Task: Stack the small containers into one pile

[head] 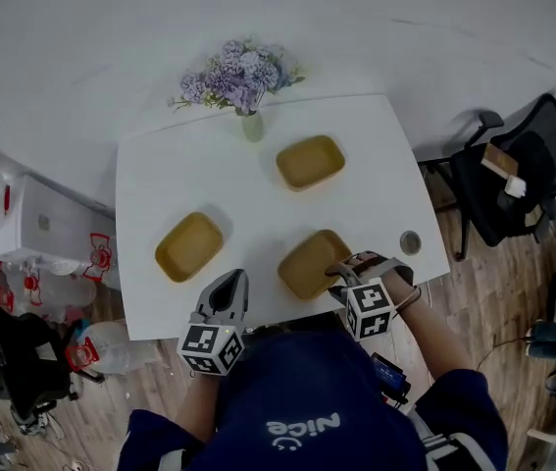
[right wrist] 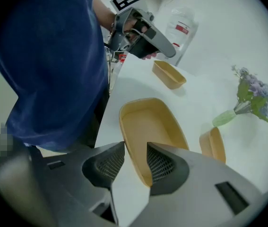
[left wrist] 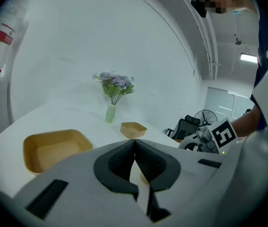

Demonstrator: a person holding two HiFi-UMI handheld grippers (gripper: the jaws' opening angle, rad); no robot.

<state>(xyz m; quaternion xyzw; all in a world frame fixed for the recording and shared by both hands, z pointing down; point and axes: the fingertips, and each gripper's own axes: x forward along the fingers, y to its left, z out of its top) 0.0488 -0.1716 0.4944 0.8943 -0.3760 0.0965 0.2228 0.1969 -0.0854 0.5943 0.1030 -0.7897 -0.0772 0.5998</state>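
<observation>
Straddling the near rim of the tan container farthest from the flower vase, the right gripper's jaws are being held apart, not pressing on it. That container is sitting upright, open side up, with its long axis running away from those jaws. The left gripper's jaws are being held together, with nothing between them.
</observation>
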